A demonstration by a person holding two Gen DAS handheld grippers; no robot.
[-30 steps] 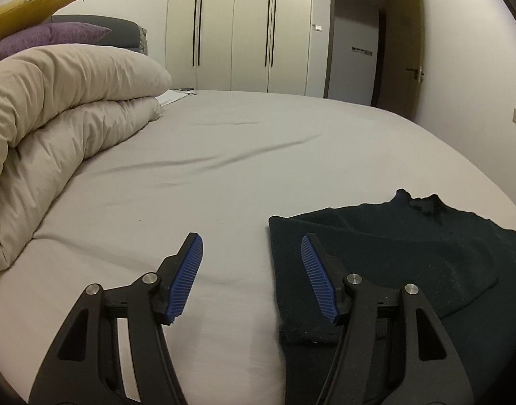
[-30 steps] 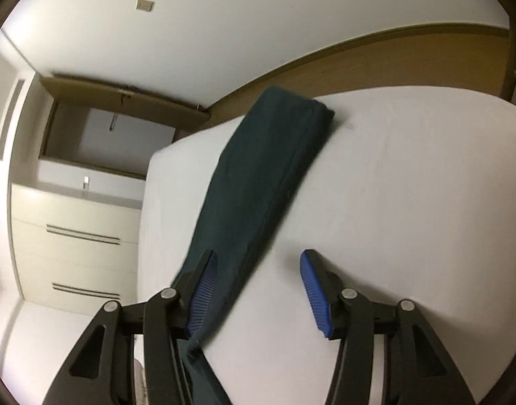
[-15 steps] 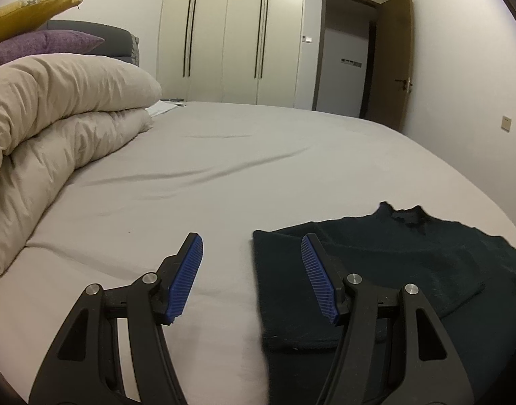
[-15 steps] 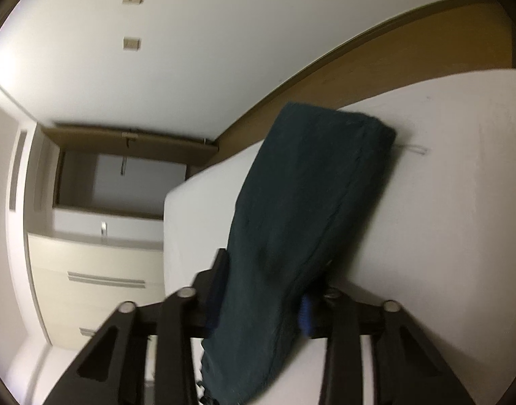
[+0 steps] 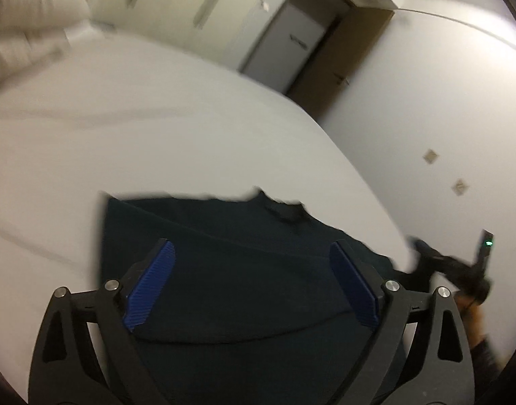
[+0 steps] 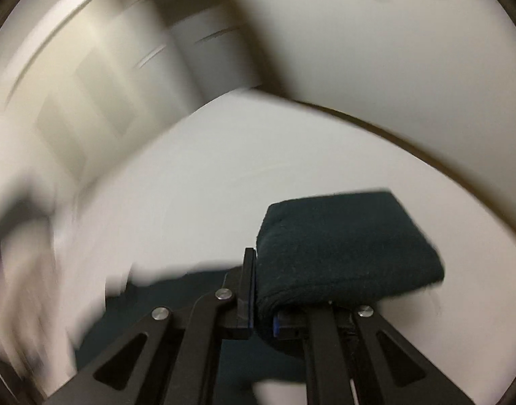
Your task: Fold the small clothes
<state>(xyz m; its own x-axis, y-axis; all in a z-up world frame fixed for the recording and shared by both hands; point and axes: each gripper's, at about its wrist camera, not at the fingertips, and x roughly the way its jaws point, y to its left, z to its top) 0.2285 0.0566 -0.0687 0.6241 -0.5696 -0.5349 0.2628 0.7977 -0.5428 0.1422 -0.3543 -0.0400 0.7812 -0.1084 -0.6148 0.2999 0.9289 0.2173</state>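
A dark green sweater lies spread on the white bed, its collar toward the far side. My left gripper hovers over the sweater's middle with its blue pads wide open and nothing between them. My right gripper is shut on a folded edge of the sweater, which drapes over its right finger. The right gripper also shows in the left wrist view, blurred, at the sweater's right edge.
A rolled cream duvet lies at the bed's far left. White wardrobes and an open brown door stand beyond the bed. The bed's right edge runs along a white wall. Both views are motion-blurred.
My left gripper swung right, over the sweater, and opened wider. My right gripper closed on the sweater's edge and lifted and turned with it.
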